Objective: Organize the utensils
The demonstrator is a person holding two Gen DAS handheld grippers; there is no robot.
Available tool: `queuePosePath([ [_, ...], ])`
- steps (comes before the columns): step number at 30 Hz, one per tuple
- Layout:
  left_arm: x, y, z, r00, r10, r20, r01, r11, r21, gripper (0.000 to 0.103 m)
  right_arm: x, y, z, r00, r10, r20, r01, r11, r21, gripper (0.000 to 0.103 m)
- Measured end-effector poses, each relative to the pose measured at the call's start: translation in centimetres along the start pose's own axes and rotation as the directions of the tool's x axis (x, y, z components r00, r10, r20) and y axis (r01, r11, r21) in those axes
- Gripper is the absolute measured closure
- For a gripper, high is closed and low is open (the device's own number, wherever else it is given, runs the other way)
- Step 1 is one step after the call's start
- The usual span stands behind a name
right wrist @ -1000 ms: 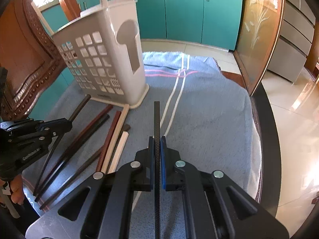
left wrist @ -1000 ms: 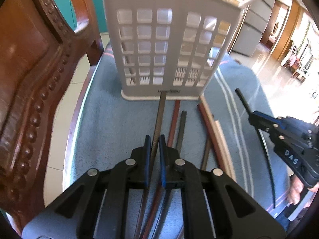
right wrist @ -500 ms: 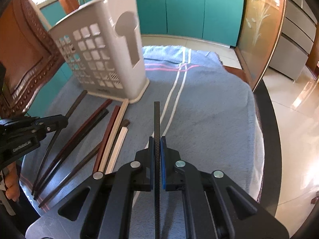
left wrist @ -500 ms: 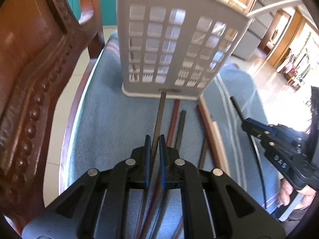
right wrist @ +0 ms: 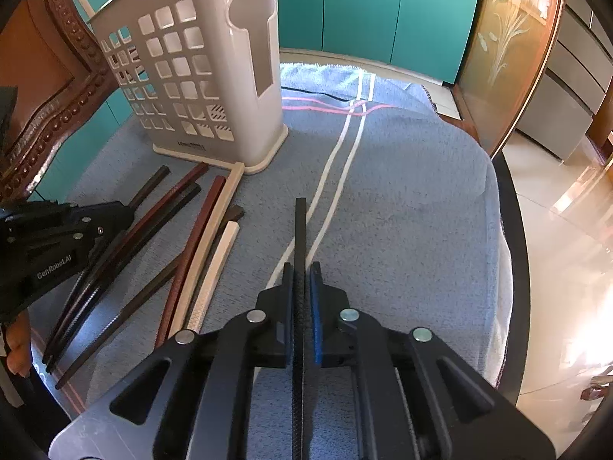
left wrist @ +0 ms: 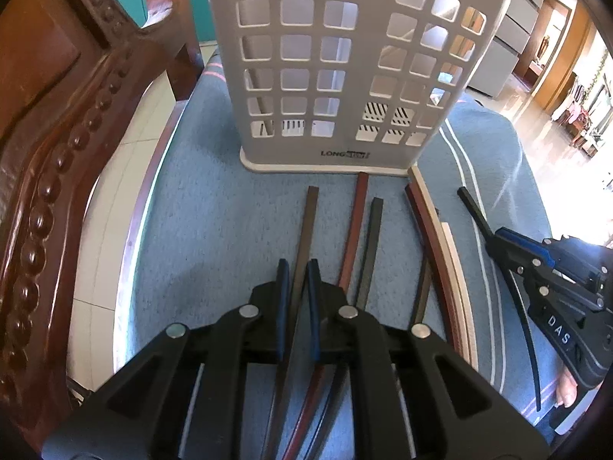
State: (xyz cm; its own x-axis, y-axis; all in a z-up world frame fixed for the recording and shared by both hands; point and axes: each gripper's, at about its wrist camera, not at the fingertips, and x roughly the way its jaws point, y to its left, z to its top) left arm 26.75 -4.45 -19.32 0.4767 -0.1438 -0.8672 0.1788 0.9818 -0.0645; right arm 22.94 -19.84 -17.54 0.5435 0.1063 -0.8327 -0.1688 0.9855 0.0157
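Observation:
A white perforated utensil holder [left wrist: 345,69] stands upright on the blue towel [left wrist: 214,214]; it also shows in the right wrist view [right wrist: 207,76]. My left gripper [left wrist: 298,268] is shut on a dark brown chopstick [left wrist: 308,222] that points toward the holder's base. My right gripper [right wrist: 302,272] is shut on a black chopstick [right wrist: 300,230], held above the towel [right wrist: 402,211]; this gripper also shows in the left wrist view [left wrist: 494,237]. Several more chopsticks [right wrist: 199,230], brown, reddish, black and cream, lie side by side in front of the holder.
A carved wooden chair back [left wrist: 57,145] stands close on the left. The round table's dark edge [right wrist: 513,237] curves on the right, with tiled floor beyond. Teal cabinets [right wrist: 383,11] stand at the back.
My left gripper has moved closer to the holder with its chopstick, whose tip now stands a little short of the base. My right gripper holds its black chopstick and has shifted slightly.

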Motion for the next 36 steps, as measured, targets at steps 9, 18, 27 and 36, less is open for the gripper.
queuePosePath([
  [9,0.5,-1.7,0.6,1.0,0.014,-0.003,-0.014,1.0,0.013,0.092,0.1,0.3,0.0,1.0,-0.019,0.009,0.019,1.0,-0.011,0.094],
  [18,0.5,-1.6,0.3,1.0,0.007,-0.001,-0.007,1.0,0.026,0.087,0.2,0.4,0.0,1.0,-0.023,0.011,0.023,1.0,-0.009,0.087],
  [27,0.5,-2.0,0.3,1.0,0.014,0.005,-0.014,0.999,0.035,0.087,0.3,-0.1,0.4,1.0,-0.007,0.01,0.007,1.0,0.0,0.089],
  [36,-1.8,-1.6,0.2,0.997,-0.008,0.08,0.006,1.0,0.019,0.095,-4.1,-1.4,1.3,0.986,0.052,0.16,-0.058,0.998,0.028,0.097],
])
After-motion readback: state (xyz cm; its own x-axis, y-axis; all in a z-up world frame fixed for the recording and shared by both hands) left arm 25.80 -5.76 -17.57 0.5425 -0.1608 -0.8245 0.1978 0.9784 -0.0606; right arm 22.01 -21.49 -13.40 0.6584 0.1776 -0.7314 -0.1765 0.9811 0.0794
